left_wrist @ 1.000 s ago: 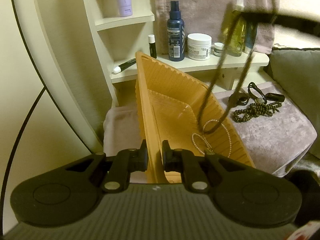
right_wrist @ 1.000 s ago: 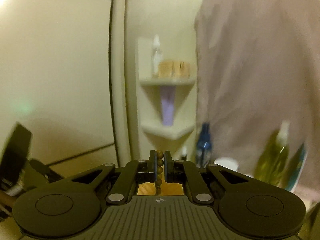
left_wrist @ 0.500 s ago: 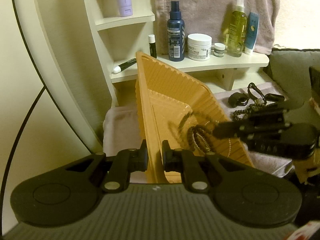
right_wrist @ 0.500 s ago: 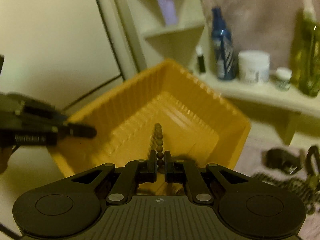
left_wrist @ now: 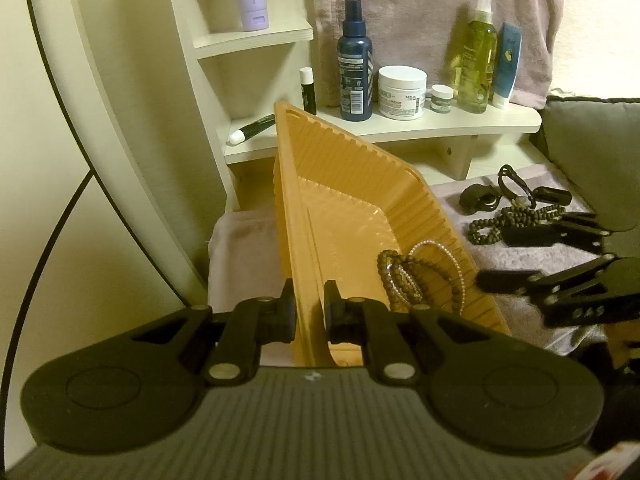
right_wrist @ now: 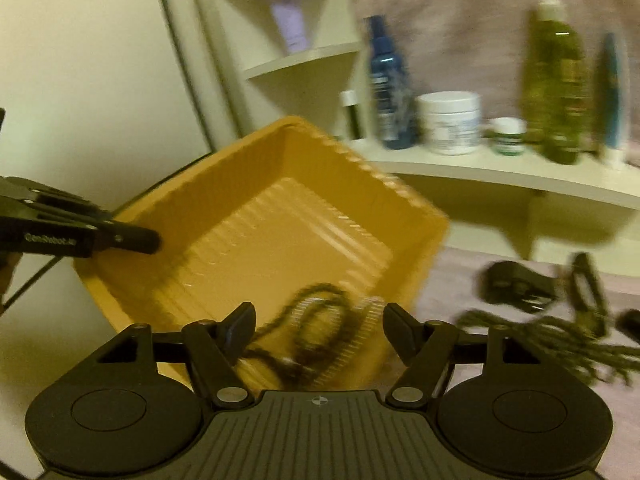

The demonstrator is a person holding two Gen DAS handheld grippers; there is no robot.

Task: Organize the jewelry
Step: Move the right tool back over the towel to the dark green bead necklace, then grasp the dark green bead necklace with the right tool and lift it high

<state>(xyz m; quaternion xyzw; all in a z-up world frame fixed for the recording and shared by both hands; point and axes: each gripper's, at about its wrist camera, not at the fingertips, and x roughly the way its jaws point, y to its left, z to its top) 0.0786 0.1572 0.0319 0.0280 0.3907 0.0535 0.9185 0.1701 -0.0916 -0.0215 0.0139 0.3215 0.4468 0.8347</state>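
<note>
An orange ribbed tray (left_wrist: 360,184) stands tilted on a mauve towel. My left gripper (left_wrist: 310,306) is shut on its near wall. Inside the tray lie a brown bead necklace (left_wrist: 400,276) and a white pearl strand (left_wrist: 452,256), bunched together at the low side. My right gripper (right_wrist: 320,328) hovers over the tray (right_wrist: 248,200) with its jaws opening. The brown necklace (right_wrist: 320,294) shows blurred between the spread fingers, and neither pad touches it. From the left wrist view the right gripper (left_wrist: 504,258) sits just right of the tray.
More dark bead strands (left_wrist: 512,220) and black pieces (left_wrist: 480,198) lie on the towel to the right. A cream shelf (left_wrist: 400,128) behind holds a blue spray bottle (left_wrist: 354,76), a white jar (left_wrist: 402,92) and a green bottle (left_wrist: 476,64). A grey cushion (left_wrist: 592,140) borders the right.
The right gripper came down over the tray with the brown necklace pinched, then spread its jaws; the necklace now lies in the tray by the pearls. The left gripper kept still.
</note>
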